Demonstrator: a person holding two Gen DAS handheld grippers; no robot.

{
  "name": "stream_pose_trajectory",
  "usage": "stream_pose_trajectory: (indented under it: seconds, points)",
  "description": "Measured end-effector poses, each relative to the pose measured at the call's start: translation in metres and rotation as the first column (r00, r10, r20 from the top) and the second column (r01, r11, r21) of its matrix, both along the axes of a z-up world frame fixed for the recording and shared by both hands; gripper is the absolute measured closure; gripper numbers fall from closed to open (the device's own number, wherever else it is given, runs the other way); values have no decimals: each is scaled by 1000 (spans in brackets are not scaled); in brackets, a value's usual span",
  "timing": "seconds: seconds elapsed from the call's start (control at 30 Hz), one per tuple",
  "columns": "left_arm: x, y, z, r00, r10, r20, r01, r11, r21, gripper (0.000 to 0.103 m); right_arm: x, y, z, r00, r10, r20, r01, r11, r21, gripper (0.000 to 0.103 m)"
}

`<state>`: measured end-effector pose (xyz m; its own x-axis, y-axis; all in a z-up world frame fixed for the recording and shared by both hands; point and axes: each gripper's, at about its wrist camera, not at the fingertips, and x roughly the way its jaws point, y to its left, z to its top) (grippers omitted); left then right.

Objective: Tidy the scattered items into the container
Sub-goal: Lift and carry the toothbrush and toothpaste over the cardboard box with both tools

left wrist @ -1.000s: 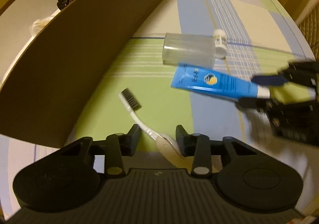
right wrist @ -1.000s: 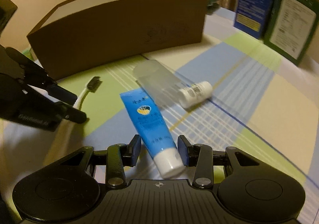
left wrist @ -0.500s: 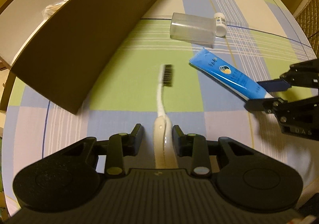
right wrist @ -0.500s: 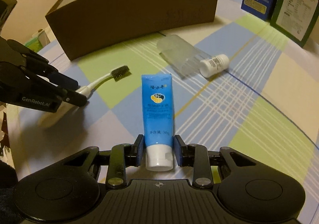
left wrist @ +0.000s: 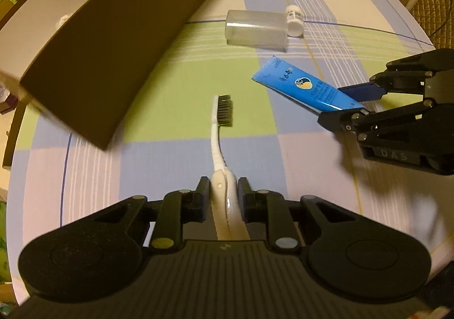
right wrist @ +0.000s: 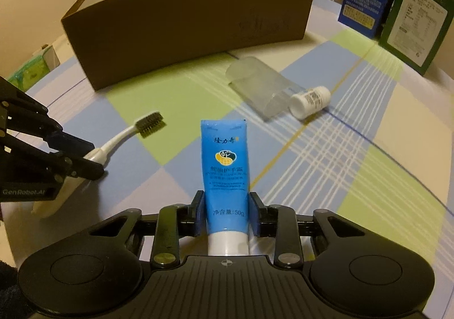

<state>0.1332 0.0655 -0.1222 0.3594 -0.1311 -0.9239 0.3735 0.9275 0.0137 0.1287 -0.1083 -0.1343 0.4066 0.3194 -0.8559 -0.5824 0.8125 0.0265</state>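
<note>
The left gripper (left wrist: 221, 191) is pinched on the handle of the white toothbrush (left wrist: 217, 137), bristles pointing away. The right gripper (right wrist: 227, 208) is clamped on the blue tube (right wrist: 225, 165) near its white cap. Beyond them on the checked tablecloth (right wrist: 354, 177) lie a clear case (right wrist: 258, 86) and, touching it, 1 small white bottle (right wrist: 310, 100). The brown box (right wrist: 187, 23) stands behind.

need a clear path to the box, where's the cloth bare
Bare cloth lies between the brown box and the toothbrush, and right of the blue tube. It is crowded where the clear case touches the white bottle.
</note>
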Motion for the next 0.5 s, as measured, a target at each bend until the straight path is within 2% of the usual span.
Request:
stream_pose_trajectory:
  seconds: [0.23, 0.5]
  points:
    - [-18, 13, 11, 1000, 20, 6, -20, 999, -35, 87, -17, -7, 20, 999, -29, -26, 30, 999, 32, 76]
    - [-27, 24, 51, 995, 38, 89, -29, 995, -94, 87, -25, -1, 63, 1000, -3, 17, 2, 996, 91, 76]
